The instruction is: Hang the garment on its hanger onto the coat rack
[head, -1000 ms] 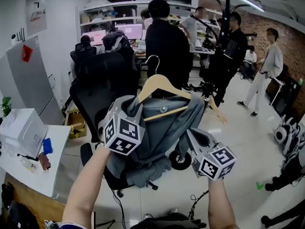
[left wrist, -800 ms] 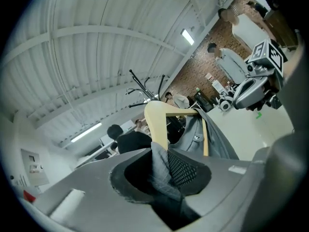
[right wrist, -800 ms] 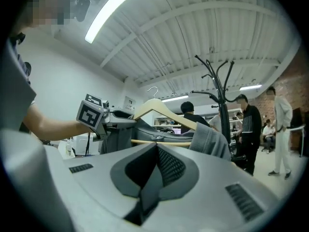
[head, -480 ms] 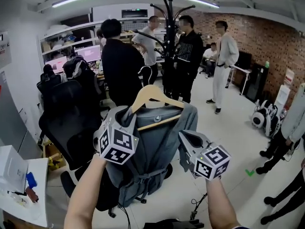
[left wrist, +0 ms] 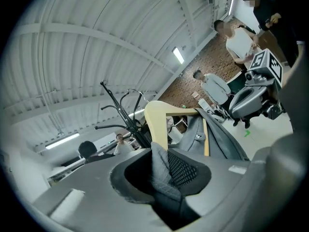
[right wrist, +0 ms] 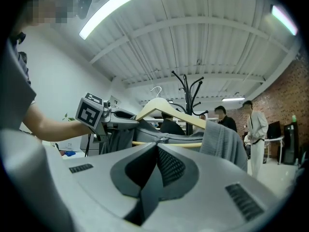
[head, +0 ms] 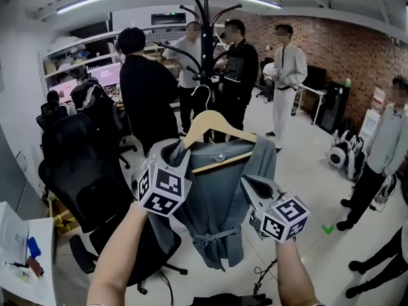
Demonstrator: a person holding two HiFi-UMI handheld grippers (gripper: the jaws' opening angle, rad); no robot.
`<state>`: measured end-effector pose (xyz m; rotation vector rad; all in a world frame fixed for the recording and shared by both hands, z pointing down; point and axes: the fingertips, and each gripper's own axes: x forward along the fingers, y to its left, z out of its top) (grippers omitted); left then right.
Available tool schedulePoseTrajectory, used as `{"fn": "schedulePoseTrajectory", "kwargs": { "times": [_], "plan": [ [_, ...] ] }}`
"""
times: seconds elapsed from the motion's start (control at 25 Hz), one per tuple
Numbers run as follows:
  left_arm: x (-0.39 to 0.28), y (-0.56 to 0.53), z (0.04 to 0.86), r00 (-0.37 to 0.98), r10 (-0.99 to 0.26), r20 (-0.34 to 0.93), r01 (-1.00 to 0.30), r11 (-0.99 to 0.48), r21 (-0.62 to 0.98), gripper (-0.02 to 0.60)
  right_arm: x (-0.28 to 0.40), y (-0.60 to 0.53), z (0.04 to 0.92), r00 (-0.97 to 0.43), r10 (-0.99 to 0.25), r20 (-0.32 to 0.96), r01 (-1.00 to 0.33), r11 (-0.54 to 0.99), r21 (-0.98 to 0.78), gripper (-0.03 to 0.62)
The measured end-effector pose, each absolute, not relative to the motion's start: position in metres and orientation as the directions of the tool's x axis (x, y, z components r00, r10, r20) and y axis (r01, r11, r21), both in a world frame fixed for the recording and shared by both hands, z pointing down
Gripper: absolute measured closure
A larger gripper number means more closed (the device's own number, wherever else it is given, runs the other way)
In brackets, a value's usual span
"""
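My left claw (left wrist: 161,161) grips the grey garment (head: 217,199) at one shoulder of its wooden hanger (head: 215,121), holding both in mid-air in front of the black coat rack (head: 205,43); my right claw (right wrist: 155,151) is clenched empty beside the garment

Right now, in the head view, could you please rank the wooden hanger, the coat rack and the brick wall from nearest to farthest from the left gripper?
Measured from the left gripper, shut on the garment:
1. Wooden hanger, just up and right, inside that garment.
2. Coat rack, straight ahead, behind the hanger.
3. Brick wall, far right, at the room's back.
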<state>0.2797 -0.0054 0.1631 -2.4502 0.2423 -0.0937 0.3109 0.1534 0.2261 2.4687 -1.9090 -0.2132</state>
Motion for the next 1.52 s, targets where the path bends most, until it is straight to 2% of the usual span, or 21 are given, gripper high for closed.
{"fn": "schedulePoseTrajectory", "kwargs": {
  "times": [0.32, 0.68, 1.16, 1.52],
  "plan": [
    [0.338, 0.001, 0.168, 0.984, -0.174, 0.039, -0.107, -0.751, -0.652, 0.474, 0.357, 0.155, 0.231, 0.245, -0.966, -0.086, -0.964, -0.252, 0.085, 0.594],
    [0.380, -0.044, 0.179, 0.978, -0.194, 0.076, -0.096, -0.741, -0.665, 0.472, 0.385, 0.123, 0.232, 0.232, -0.971, -0.061, -0.966, -0.237, 0.108, 0.594],
    [0.447, -0.129, 0.147, 0.996, -0.071, 0.051, -0.020, -0.757, -0.653, 0.472, 0.414, 0.050, 0.227, 0.349, -0.935, -0.065, -0.928, -0.354, 0.120, 0.594],
    [0.488, -0.169, 0.178, 0.996, -0.019, 0.083, 0.035, -0.795, -0.605, 0.472, 0.434, 0.031, 0.239, 0.433, -0.901, -0.025, -0.894, -0.432, 0.119, 0.594]
  ]
}}
